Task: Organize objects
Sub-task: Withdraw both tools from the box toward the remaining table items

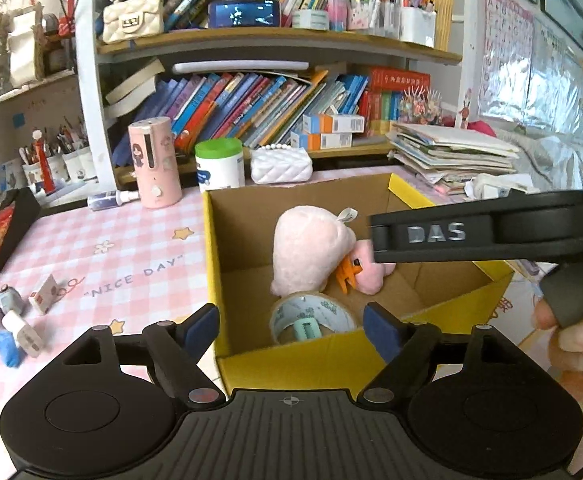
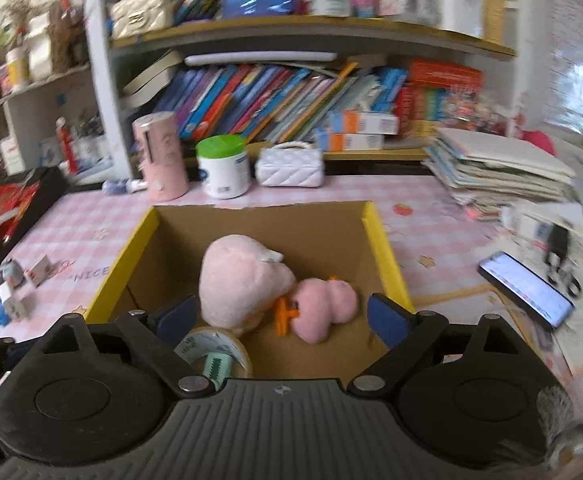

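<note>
Both grippers empty w/ jaws spread wide: left gripper [image 1: 291, 326] hangs over the near wall of the yellow cardboard box [image 1: 291, 364], right gripper [image 2: 281, 318] hovers over the box's open top, nothing between the blue pads [image 2: 387, 316] of either. Closest inside the box, against the near wall, lies a tape roll [image 1: 311, 318] w/ a mint cutter on it, flat on the bottom, prob. dropped in as a sorted item. Just beyond it, touching or nearly so, the pink plush duck [image 1: 311, 256] lies head down w/ orange beak and feet showing; soft, so it slumps rather than stands. Left of the box on the pink checked tablecloth [image 1: 91, 248] a few small toys & erasers [image 1: 15, 320] are loose, well apart from the box; likely next to collect. A phone [image 2: 527, 288] rests face up on the right side. Farther back: pink canister [image 1: 155, 162], green-lidded tub [image 1: 219, 164], white quilted purse [image 1: 281, 164], then the crowded bookshelf [image 1: 251, 104].
</note>
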